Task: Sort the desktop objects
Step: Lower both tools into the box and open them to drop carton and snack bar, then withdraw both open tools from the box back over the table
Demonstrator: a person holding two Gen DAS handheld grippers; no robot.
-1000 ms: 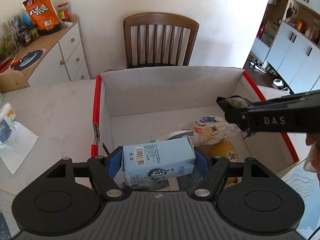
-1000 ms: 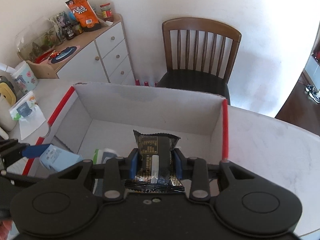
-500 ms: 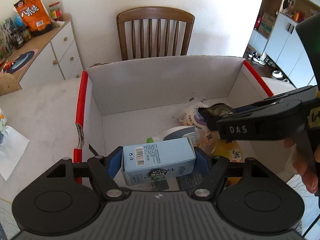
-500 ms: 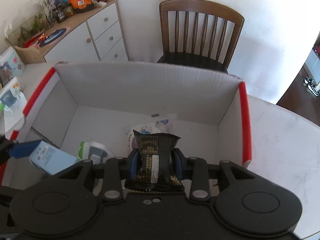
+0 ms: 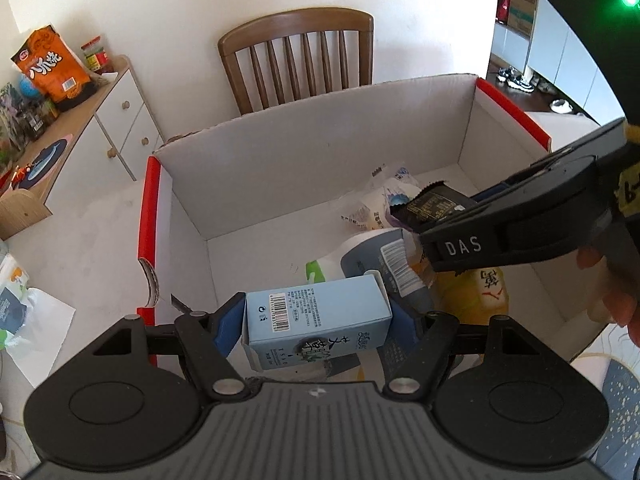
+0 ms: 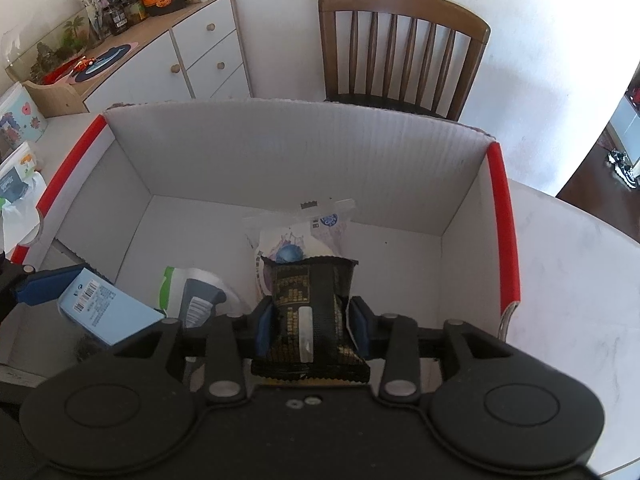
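My left gripper [image 5: 318,320] is shut on a light blue carton [image 5: 316,314] and holds it over the near left part of a white cardboard box with red edges [image 5: 149,200]. My right gripper [image 6: 311,322] is shut on a black snack packet [image 6: 310,304] and holds it above the middle of the same box [image 6: 500,208]. The packet also shows in the left wrist view [image 5: 430,204], and the carton in the right wrist view [image 6: 104,304]. Inside the box lie a clear plastic bag [image 6: 296,236], a white and green pouch [image 6: 192,288] and a yellow pack [image 5: 476,292].
A wooden chair [image 6: 400,48] stands behind the box. A white sideboard [image 6: 176,52] with an orange snack bag [image 5: 50,66] and jars is at the back left. A tissue pack and paper [image 5: 16,304] lie on the white table left of the box.
Both grippers have moved forward over the box with their loads. The right gripper with the black packet has come lower and further in, above the plastic bag.
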